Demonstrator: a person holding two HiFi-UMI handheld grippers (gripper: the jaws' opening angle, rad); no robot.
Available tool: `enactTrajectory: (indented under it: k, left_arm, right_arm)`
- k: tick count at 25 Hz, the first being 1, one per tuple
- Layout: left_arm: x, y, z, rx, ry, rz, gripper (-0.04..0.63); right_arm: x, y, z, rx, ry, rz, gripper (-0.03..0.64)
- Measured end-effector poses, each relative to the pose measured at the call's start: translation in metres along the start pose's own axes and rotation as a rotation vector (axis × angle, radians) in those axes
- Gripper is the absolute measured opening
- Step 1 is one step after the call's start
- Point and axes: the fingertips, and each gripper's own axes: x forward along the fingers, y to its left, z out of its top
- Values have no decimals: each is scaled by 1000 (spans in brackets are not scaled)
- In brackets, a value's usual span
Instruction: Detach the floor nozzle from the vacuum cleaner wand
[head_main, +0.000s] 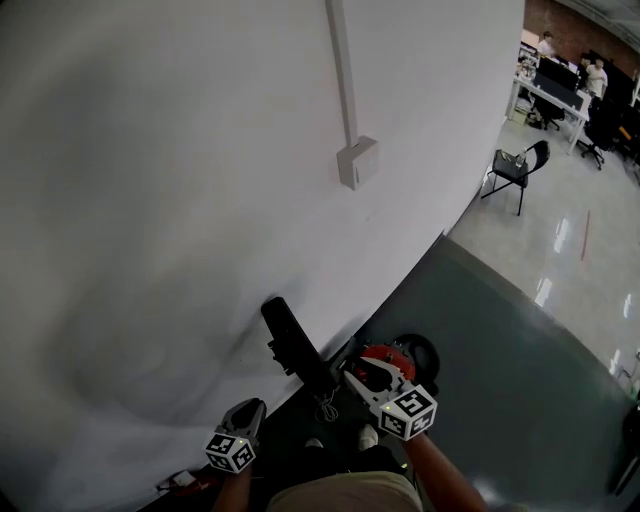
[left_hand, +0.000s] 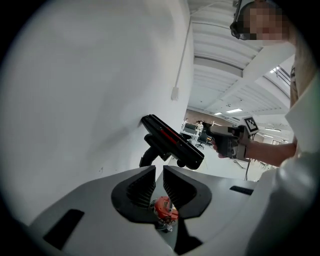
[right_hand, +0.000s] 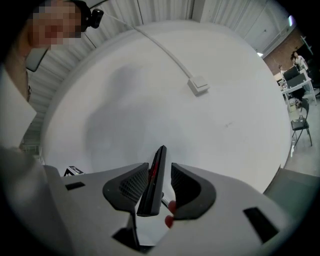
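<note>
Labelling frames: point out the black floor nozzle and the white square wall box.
black floor nozzle (left_hand: 172, 141), left gripper view, middle of its long head.
white square wall box (head_main: 357, 162), head view, front face.

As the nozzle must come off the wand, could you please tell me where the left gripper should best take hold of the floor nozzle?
Probably the curved neck under the floor nozzle, approached from below, fingers across it. The head is a long flat bar tilted up, its end between the right gripper's fingers; the neck is narrow, rounded and free.
</note>
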Motion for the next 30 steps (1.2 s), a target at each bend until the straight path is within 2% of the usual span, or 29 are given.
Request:
enactTrajectory:
  k: [5, 13, 17, 21, 30]
  left_arm:
    - [6, 0, -2, 9, 10, 2, 35]
    - [29, 17, 4, 30, 11, -68, 44]
    - [42, 17, 6, 69, 23, -117, 48]
    - [47, 30, 3, 141, 28, -113, 62]
    - [65, 58, -19, 152, 0, -172, 74]
  right_arm:
    - [16, 2, -3, 40, 11, 47, 130]
    - [34, 25, 1, 19, 32, 31, 130]
    - [30, 28, 5, 6, 43, -5, 130]
    - [31, 32, 12, 15, 14, -39, 130]
    - [33, 38, 6, -8, 2, -158, 137]
